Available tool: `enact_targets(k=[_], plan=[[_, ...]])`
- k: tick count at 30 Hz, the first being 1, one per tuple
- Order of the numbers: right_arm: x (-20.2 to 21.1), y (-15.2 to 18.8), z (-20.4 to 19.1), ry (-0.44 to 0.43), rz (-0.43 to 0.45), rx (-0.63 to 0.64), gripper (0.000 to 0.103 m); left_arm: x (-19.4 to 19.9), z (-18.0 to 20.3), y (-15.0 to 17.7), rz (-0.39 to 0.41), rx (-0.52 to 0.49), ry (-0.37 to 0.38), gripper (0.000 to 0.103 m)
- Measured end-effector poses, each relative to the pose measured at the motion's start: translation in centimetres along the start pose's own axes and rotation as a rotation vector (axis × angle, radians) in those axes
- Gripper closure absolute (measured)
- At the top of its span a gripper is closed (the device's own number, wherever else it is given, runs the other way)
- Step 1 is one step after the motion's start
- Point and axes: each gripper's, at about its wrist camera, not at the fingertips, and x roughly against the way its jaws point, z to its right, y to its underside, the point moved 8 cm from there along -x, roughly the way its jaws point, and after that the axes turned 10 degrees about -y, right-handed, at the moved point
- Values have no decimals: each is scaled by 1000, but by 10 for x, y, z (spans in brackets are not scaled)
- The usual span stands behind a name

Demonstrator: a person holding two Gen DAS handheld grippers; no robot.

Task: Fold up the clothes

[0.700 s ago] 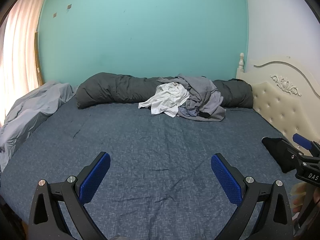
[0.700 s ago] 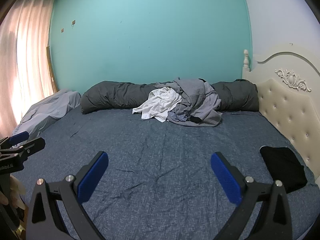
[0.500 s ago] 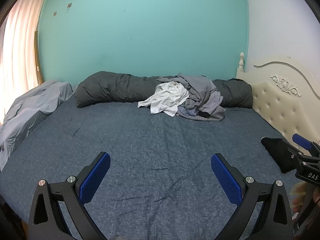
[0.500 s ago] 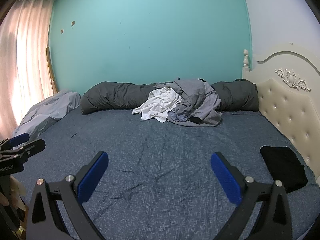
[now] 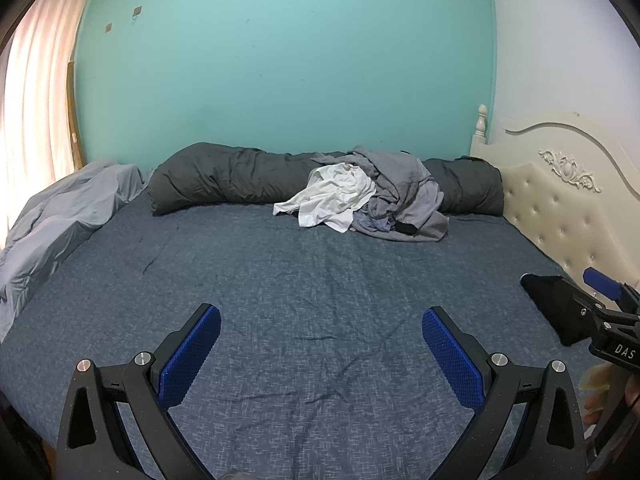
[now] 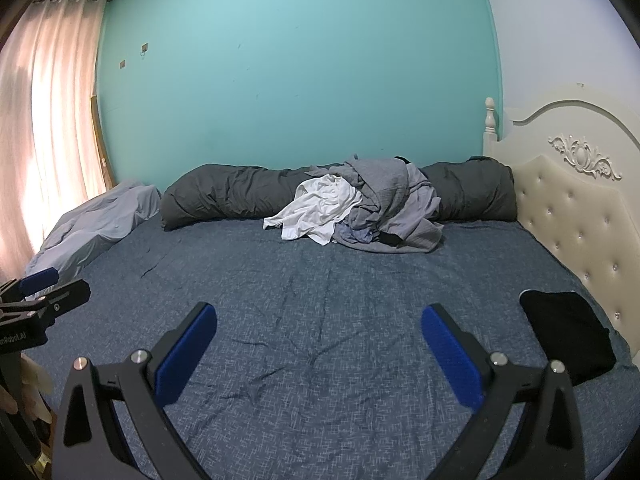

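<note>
- left gripper (image 5: 320, 336): jaws spread wide, nothing between the blue pads, hovering over bare bedsheet (image 5: 320, 280) near the front edge of the bed
- right gripper (image 6: 318, 334): also spread wide, empty, over the same dark blue sheet, beside the left one
- each gripper shows at the edge of the other's view; part of a hand (image 5: 600, 396) visible under the right one
- pile of clothes (image 5: 372, 196): unfolded heap at the far side of the bed, white top (image 5: 332, 196) on its left, grey garments (image 5: 404, 188) bunched on the right, resting against the rolled dark grey duvet (image 5: 228, 178); well apart from both grippers
- folded black garment (image 6: 568, 332): flat on the sheet at the right, near the cream tufted headboard (image 6: 568, 204)
- light grey bedding (image 5: 60, 220) crumpled along the left edge by the curtain (image 6: 44, 112)
- teal wall (image 5: 280, 60) behind
</note>
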Motion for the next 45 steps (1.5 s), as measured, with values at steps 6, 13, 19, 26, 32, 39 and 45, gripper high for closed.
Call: enact_targets(k=[6,13,19,26,32,39,45], plan=[[-1,1,0,1,-1,1,0,2,-1,0,4,1,2,0],[0,1,0,3,3,3,0,4,0,-2,0,3,7,0],[0,2,3,4,2,0,0,5,1,-8,-4,-1,13,0],[-1,2,2,0,3,0,0,4,-2,-8,-7,-1,15,0],[-2,1,3,1,5,2,0,4,-1,-9,-5,-1,18,0],[-1,0,3,5,6,3,0,7,5,-10,0,-5,24,0],[0,1,5,7,8,3,0,10,8,-10,5,-7,27,0]])
